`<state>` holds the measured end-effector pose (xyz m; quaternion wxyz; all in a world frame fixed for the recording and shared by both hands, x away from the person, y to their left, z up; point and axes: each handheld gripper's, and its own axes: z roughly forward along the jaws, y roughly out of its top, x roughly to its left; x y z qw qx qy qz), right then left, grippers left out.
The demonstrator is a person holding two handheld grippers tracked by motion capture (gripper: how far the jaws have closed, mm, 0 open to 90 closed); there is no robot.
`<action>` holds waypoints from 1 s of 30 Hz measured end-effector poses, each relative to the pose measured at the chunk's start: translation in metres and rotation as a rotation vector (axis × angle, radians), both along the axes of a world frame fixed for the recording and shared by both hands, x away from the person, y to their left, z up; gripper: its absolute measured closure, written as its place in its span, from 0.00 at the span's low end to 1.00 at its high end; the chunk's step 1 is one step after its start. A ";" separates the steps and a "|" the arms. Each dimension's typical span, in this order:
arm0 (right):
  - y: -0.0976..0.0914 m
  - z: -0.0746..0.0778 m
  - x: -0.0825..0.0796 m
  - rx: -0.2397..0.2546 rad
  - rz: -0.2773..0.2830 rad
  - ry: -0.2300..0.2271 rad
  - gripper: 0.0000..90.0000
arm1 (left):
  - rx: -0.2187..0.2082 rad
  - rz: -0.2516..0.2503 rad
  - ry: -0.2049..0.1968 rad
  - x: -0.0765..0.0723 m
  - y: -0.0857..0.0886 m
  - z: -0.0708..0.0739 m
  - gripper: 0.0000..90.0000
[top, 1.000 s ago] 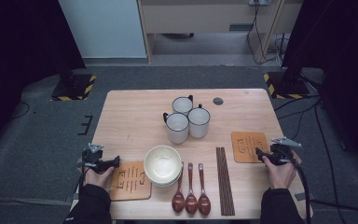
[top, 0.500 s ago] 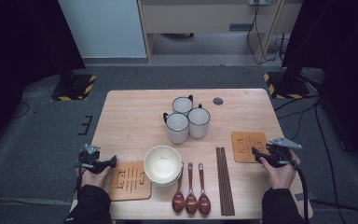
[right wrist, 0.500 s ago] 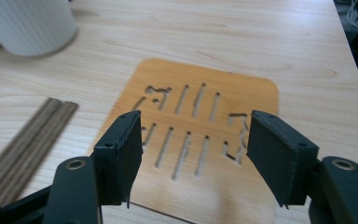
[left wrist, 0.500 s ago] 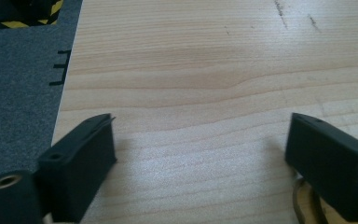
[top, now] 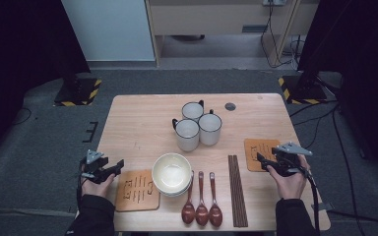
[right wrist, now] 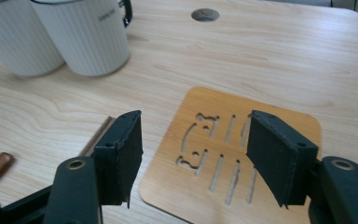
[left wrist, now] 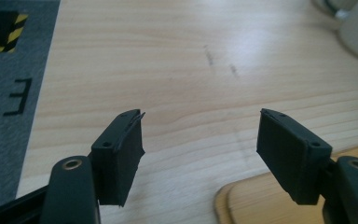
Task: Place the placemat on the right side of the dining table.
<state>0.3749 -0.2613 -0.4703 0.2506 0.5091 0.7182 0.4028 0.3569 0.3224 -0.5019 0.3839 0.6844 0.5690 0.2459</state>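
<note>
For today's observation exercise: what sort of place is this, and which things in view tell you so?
Probably a lab or recording room, not a home: a lone wooden table laid with mugs, on grey carpet, with hazard-striped stand bases and loose cables around it.

Mid-bench crockery and cutlery

Three white mugs point(top: 197, 125) cluster toward the far edge; bowl point(top: 172, 173), three spoons point(top: 201, 206), chopsticks point(top: 236, 189) near the front edge.
</note>
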 end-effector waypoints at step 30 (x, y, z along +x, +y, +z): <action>0.029 0.040 -0.011 0.061 0.081 -0.090 0.38 | -0.090 -0.140 -0.157 -0.018 -0.034 0.059 0.33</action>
